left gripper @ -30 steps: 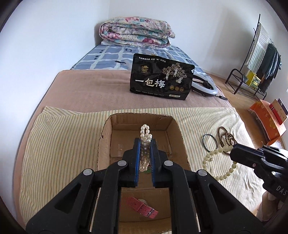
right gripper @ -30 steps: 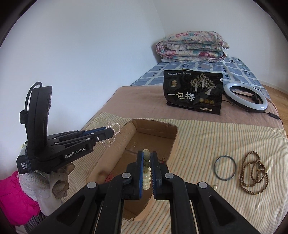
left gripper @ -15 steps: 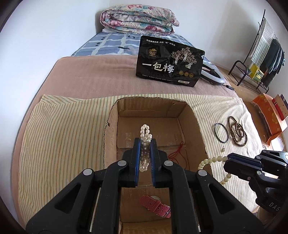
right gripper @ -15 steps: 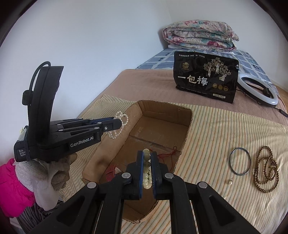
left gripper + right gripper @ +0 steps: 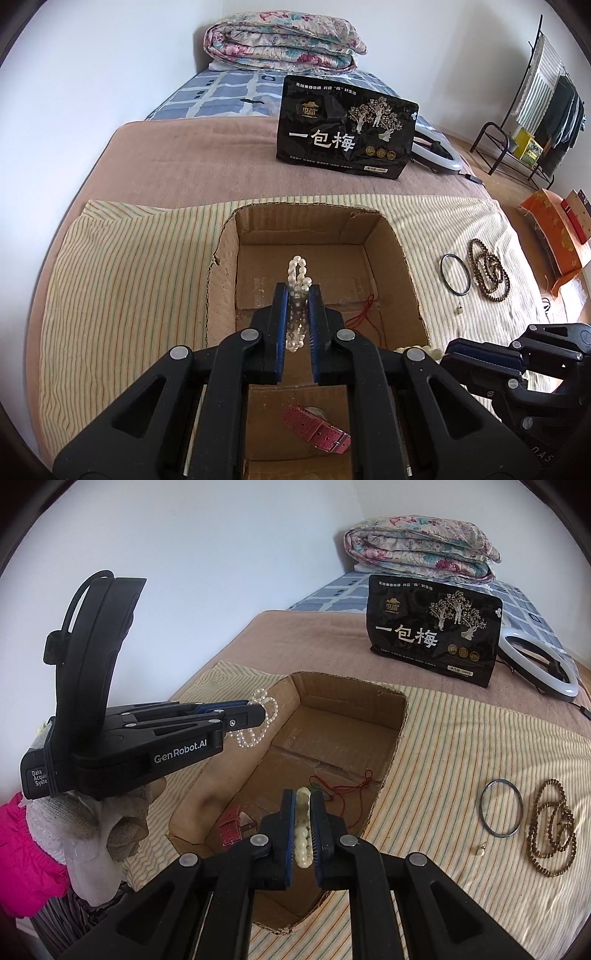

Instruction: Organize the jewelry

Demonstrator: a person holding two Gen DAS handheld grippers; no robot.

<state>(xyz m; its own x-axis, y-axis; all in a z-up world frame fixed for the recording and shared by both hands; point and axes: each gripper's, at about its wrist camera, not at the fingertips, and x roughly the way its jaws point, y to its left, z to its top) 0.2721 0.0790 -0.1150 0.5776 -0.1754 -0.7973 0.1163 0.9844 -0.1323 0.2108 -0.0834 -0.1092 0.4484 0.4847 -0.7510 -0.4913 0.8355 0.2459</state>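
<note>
My left gripper [image 5: 298, 290] is shut on a white pearl bracelet [image 5: 297, 269], hanging over the middle of an open cardboard box [image 5: 306, 229]. In the right wrist view the left gripper [image 5: 260, 710] sits above the box's left wall with the pearl bracelet [image 5: 258, 731] dangling from it. My right gripper [image 5: 302, 797] holds a cream bead bracelet [image 5: 302, 842] over the box's [image 5: 351, 705] near right part; its jaws are opening, the beads still between the pads. A pink watch strap [image 5: 317, 428] and red string [image 5: 364, 317] lie inside.
A dark bangle [image 5: 501, 806], a brown bead strand [image 5: 552, 827] and a small pendant [image 5: 480, 850] lie on the striped cloth right of the box. A black snack bag [image 5: 347, 136] stands behind it, with a ring light [image 5: 539, 661] and a folded quilt [image 5: 280, 48] beyond.
Both grippers have sunk toward the box with their bracelets. The right one has come in from the cloth to over the box's right edge.
</note>
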